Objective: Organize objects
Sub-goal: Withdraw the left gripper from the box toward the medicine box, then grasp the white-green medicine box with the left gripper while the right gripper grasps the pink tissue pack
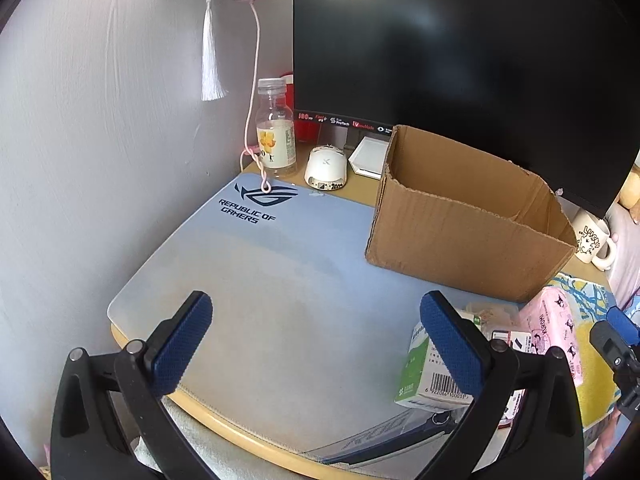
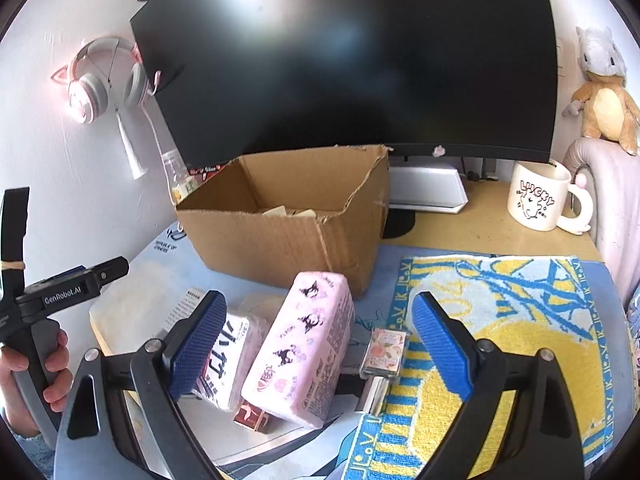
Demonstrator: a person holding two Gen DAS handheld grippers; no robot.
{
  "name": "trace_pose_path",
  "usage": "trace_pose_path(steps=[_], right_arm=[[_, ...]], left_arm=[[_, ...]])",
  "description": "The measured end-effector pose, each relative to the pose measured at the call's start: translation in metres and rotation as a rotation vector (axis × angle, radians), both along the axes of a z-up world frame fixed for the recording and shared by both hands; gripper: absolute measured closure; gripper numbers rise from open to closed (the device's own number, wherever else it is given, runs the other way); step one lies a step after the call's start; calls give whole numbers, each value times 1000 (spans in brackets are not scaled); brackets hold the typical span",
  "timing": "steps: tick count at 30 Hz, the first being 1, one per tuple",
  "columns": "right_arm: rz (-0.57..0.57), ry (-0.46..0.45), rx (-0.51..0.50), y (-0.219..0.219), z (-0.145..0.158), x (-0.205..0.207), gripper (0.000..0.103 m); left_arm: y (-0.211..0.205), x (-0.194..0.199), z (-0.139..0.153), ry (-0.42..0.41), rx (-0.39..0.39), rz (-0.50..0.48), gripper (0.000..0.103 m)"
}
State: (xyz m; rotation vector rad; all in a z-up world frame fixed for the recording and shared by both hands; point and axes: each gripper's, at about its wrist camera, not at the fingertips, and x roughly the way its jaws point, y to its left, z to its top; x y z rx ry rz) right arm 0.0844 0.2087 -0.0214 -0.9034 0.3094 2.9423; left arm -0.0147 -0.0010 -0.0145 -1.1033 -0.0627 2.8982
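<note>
Both grippers are found spread wide with nothing held. The left gripper (image 1: 316,344) hovers over bare mouse mat (image 1: 256,264), its fingers clear of any item. The right gripper (image 2: 320,344) is poised above the cluster of loose items, its fingers straddling the pink tissue pack (image 2: 300,352) without touching it, as far as can be judged.

The cardboard box (image 2: 288,236), taken to be the intended container, stands open-topped on the mat in front of the monitor (image 2: 352,60). From the right wrist view, pale objects are glimpsed low inside it; what they are cannot be told. The box is otherwise seen to have ample room.

Items left outside the box, near the front edge of the desk:
1. The pink tissue pack, lying tilted against its neighbours.
2. A white pack with bold black lettering (image 2: 228,356), just beside the pink pack and partly behind the right gripper's left finger.
3. A green and white carton (image 1: 420,376), seen in the left wrist view.
4. A small peach-printed box (image 2: 386,352) on the edge of the yellow and blue towel (image 2: 520,320).
5. A small reddish box (image 2: 252,416) under the pink pack.

The task is judged to be at an early stage: at least 5 items are not yet packed. The pink pack appears the likeliest next pick.
</note>
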Motion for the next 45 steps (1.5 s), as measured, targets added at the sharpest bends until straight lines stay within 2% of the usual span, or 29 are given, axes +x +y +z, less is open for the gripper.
trace_pose_path(steps=[8, 13, 24, 31, 36, 41, 45], right_arm=[[60, -64, 59, -19, -17, -6, 4], [81, -112, 90, -26, -27, -14, 4], [47, -141, 59, -16, -32, -15, 4], [37, -173, 43, -15, -37, -19, 4], [36, -191, 56, -17, -39, -20, 4], [74, -214, 12, -19, -42, -22, 4], [73, -228, 34, -22, -46, -23, 4]], left_arm=[[5, -4, -8, -11, -3, 1, 0], [20, -8, -14, -34, -16, -73, 0], [50, -20, -30, -148, -12, -188, 0], [59, -19, -37, -171, -57, -216, 0], [59, -20, -37, -180, -42, -233, 0], [60, -20, -38, -214, -9, -267, 0], [61, -20, -40, -224, -10, -274, 0]])
